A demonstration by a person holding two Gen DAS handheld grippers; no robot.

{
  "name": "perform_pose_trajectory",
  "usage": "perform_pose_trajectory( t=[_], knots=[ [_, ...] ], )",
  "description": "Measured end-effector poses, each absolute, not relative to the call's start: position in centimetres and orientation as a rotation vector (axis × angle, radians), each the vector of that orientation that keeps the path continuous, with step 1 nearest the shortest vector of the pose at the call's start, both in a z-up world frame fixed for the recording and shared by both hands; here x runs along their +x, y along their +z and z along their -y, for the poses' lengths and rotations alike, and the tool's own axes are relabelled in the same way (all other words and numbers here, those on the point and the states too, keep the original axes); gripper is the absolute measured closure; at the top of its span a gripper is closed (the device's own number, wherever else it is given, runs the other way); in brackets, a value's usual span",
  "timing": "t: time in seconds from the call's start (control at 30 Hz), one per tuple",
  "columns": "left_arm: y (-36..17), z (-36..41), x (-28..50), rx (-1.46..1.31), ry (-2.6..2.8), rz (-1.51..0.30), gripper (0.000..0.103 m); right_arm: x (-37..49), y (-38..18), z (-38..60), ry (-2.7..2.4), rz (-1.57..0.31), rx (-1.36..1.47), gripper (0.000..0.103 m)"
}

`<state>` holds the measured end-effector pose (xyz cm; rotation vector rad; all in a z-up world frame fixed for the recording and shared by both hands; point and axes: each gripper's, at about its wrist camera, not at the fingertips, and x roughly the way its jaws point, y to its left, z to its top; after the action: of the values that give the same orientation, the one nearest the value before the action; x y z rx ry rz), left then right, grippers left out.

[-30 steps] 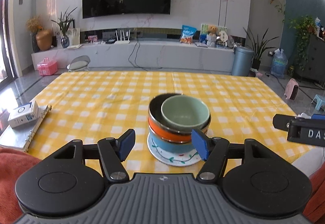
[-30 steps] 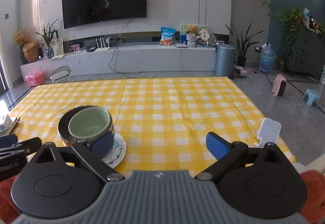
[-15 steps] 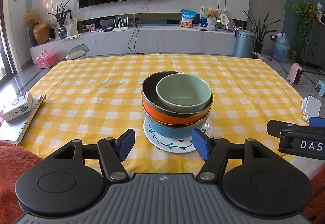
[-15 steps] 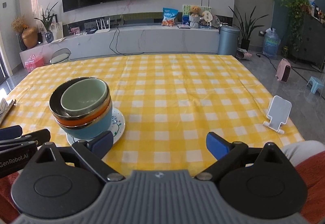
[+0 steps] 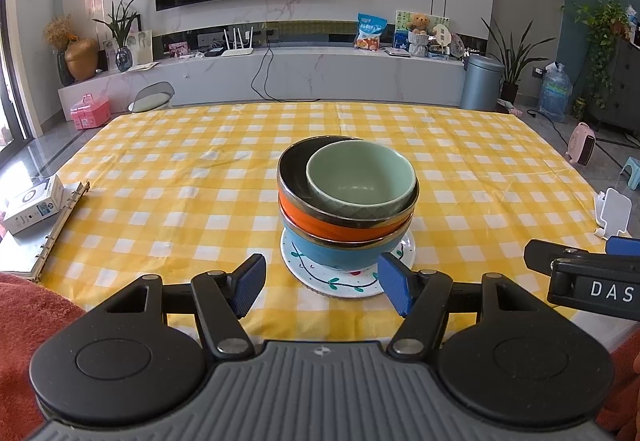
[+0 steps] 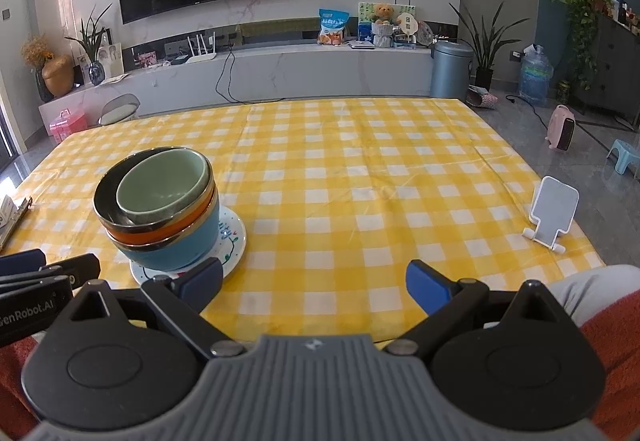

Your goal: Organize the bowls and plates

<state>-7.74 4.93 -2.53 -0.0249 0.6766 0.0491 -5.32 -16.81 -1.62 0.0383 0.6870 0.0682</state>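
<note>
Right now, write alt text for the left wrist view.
A green bowl nests in an orange bowl and a blue bowl, stacked on a white plate on a yellow checked tablecloth. The open left gripper faces the stack, empty.

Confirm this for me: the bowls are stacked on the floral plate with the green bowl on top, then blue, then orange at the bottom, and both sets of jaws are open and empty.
The order is wrong. Under the green bowl comes the orange bowl, and the blue bowl sits at the bottom on the floral plate, as the left wrist view shows. The rest holds: the left gripper and right gripper have open, empty jaws.
</note>
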Motion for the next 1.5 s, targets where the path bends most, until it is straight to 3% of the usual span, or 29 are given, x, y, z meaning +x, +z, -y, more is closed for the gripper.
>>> perform_pose_trajectory(
  t=[1.5],
  knots=[
    [-2.03, -5.10, -7.93, -0.040, 0.044, -0.674, 0.027, -5.35, -1.72, 16.55, 0.077, -0.684, 0.041, 0.006]
  ],
)
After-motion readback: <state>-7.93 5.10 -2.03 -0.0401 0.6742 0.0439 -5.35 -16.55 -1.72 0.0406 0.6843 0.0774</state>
